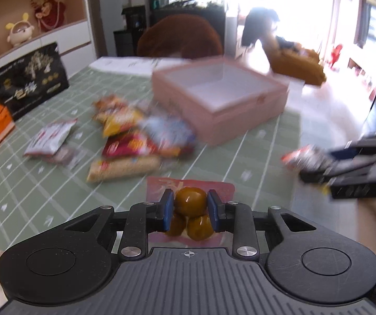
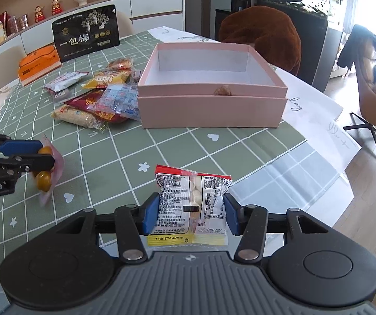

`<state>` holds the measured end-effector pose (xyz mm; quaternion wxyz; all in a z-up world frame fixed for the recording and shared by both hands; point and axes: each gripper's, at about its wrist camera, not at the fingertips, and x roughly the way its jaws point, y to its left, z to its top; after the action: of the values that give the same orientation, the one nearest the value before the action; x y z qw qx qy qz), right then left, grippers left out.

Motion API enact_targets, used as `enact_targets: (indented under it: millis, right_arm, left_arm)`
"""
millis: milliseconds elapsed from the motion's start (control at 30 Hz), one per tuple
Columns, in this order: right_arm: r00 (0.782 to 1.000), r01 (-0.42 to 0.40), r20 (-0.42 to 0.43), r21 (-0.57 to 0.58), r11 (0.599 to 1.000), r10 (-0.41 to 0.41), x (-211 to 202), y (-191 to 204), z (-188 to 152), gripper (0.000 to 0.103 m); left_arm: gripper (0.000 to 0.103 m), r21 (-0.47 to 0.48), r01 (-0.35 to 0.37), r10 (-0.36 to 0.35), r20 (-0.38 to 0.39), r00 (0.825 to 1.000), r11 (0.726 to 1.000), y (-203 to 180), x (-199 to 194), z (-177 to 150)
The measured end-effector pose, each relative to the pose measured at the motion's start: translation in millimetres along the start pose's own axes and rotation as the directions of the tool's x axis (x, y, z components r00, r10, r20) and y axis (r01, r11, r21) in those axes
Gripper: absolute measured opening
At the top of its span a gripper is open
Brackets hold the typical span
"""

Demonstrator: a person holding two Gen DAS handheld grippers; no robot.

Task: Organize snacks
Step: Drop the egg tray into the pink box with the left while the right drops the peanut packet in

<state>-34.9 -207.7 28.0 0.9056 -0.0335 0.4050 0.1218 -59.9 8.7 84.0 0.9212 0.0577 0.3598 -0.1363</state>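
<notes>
My left gripper is shut on a pink packet of brown round snacks, held above the green checked tablecloth; it also shows at the left of the right wrist view. My right gripper is shut on a white printed snack packet with a red top, also seen at the right of the left wrist view. An open pink box stands ahead, with one small brown item inside. A pile of snack packets lies left of the box.
A black bag with a tree print and an orange box stand at the table's far left. White paper sheets hang over the right table edge. A brown-covered chair is behind the box.
</notes>
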Motion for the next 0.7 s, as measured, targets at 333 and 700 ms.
enact_targets:
  millis: [333, 700]
  right_arm:
    - [0.997, 0.004, 0.074, 0.046, 0.999, -0.008, -21.7, -17.7, 34.8, 0.051]
    - [0.991, 0.052, 0.120, 0.005, 0.999, -0.053, -12.0, -19.2, 103.4, 0.051]
  left_arm:
    - [0.033, 0.008, 0.133, -0.131, 0.258, 0.957, 0.991, -3.6, 41.9, 176.9]
    - [0.030, -0.455, 0.147, -0.083, 0.158, 0.984, 0.878, 82.0, 93.6, 107.8]
